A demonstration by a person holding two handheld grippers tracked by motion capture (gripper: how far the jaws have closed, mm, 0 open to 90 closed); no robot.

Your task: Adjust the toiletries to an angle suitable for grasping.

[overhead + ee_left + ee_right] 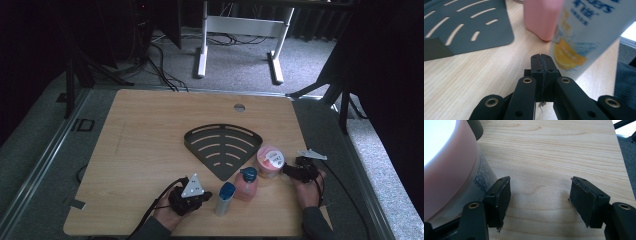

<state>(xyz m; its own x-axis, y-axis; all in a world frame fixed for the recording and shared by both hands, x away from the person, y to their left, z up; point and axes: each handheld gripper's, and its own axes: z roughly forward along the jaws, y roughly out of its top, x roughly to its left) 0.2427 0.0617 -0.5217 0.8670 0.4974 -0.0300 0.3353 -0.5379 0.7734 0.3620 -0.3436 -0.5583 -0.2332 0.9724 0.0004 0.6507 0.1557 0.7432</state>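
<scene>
Sunscreen tube [584,37], slick printed plastic with a blue cap, stands tilted just right of the left gripper [541,60], whose jaws are pressed together on nothing; a nudge could topple it into the pink bottle [540,17]. Right gripper [540,195] jaws are spread beside the round pink-lidded tub [446,170].

Lab recording bay.
Wooden table [150,125] on grey carpet [240,70], dark curtains [390,75], loose cables [162,67], white desk frame [240,30].
</scene>
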